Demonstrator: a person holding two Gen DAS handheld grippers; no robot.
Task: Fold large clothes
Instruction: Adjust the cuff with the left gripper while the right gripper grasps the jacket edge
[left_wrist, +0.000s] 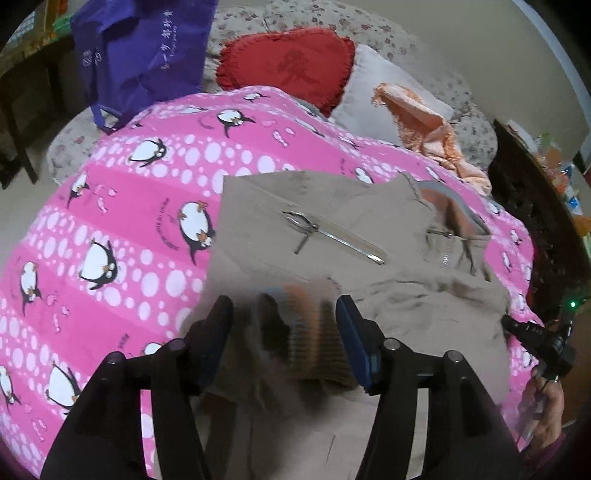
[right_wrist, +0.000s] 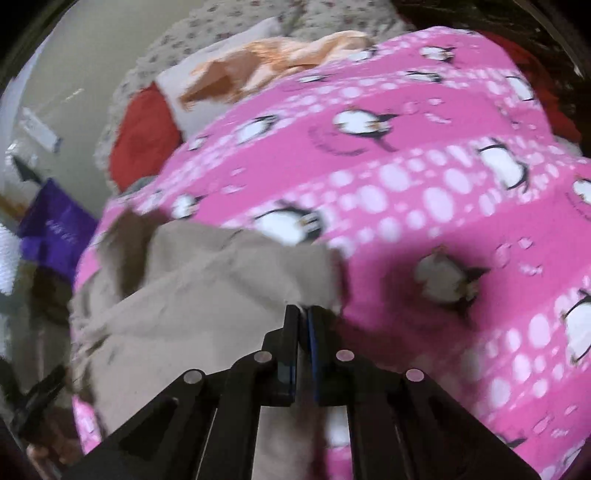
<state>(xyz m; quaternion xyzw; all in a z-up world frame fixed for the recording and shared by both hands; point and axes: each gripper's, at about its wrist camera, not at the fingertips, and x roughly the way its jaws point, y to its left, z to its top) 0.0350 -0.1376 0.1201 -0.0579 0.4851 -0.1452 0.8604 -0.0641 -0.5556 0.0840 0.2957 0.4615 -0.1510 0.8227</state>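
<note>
A beige zip-up jacket (left_wrist: 332, 236) lies partly folded on a pink penguin-print quilt (left_wrist: 122, 221). Its zipper (left_wrist: 332, 236) and grey-lined collar (left_wrist: 450, 206) face up. My left gripper (left_wrist: 284, 306) is open, its jaws wide apart over the jacket's ribbed hem (left_wrist: 314, 350), which looks blurred. My right gripper (right_wrist: 303, 310) is shut on an edge of the jacket (right_wrist: 207, 280) and holds it just over the quilt (right_wrist: 424, 177). The right gripper also shows at the right edge of the left wrist view (left_wrist: 535, 332).
A purple bag (left_wrist: 144, 55), a red heart cushion (left_wrist: 288, 62), a white pillow (left_wrist: 376, 96) and an orange cloth (left_wrist: 424, 122) lie at the far side on a floral sheet. Dark wooden furniture (left_wrist: 535, 214) stands at the right.
</note>
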